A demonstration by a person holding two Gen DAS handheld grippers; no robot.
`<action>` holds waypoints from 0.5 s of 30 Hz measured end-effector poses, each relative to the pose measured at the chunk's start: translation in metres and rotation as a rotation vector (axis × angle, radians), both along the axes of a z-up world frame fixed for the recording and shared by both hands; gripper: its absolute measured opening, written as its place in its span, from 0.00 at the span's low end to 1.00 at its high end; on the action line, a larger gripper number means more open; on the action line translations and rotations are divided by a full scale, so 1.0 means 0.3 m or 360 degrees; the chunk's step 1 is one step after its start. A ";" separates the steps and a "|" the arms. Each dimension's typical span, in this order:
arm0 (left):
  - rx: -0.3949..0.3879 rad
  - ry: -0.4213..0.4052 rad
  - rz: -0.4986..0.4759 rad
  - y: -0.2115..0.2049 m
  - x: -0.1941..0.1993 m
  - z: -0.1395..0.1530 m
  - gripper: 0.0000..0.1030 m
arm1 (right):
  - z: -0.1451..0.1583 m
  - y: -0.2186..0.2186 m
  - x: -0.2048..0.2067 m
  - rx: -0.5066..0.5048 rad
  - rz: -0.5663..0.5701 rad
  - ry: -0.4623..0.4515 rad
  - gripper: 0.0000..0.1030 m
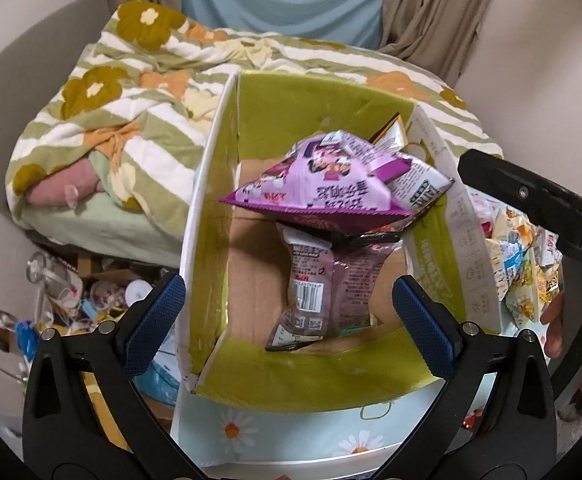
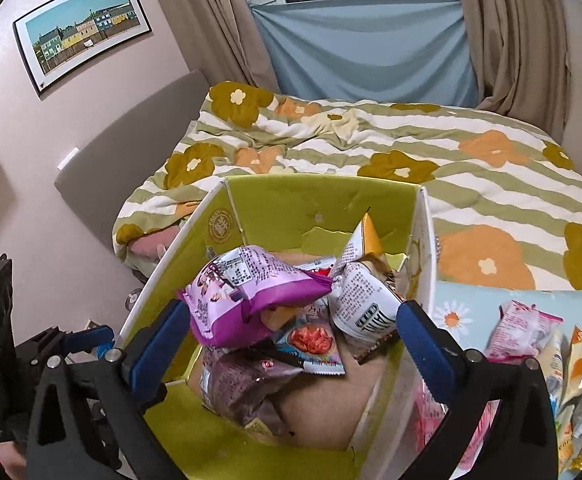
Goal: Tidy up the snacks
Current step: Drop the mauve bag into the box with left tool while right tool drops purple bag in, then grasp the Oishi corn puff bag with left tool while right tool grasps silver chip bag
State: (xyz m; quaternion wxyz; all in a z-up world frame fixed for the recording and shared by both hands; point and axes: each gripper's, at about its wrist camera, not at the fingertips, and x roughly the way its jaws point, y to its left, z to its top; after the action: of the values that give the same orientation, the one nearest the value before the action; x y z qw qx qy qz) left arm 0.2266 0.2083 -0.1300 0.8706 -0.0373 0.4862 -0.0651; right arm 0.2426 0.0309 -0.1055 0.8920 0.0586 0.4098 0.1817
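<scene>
Both of my grippers hang open over the snack box on the bed.

On my left, the left gripper (image 1: pixel 289 312) has its jaws spread wide and holds nothing, poised above the green-lined cardboard box (image 1: pixel 333 92) at the bed's near edge. Inside the box, a purple snack bag (image 1: pixel 315 188) sits on top of a mauve packet (image 1: pixel 311 292), with a white packet (image 2: pixel 365 300) just beside it toward the box's right wall. My right gripper (image 2: pixel 295 336) is likewise open and empty over the same box. Farther right, outside the box wall, loose snack packets (image 2: pixel 571 364) lie piled on a daisy-print sheet (image 2: pixel 459 312), next to the striped floral quilt (image 2: pixel 471 184).
</scene>
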 end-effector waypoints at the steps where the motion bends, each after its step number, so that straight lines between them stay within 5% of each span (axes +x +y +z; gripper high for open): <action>1: 0.0004 -0.0021 -0.0010 -0.007 -0.006 0.015 1.00 | 0.010 -0.008 -0.006 0.0003 -0.0005 -0.0007 1.00; 15: -0.0037 -0.0217 -0.0267 -0.147 -0.100 0.193 1.00 | 0.193 -0.141 -0.244 0.0011 -0.0254 -0.0169 1.00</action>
State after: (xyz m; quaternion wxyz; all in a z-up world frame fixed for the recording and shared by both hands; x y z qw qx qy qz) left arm 0.1965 0.1643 -0.0720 0.8927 -0.0020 0.4265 -0.1458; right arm 0.1693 -0.0113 -0.0476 0.9239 0.0845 0.3554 0.1142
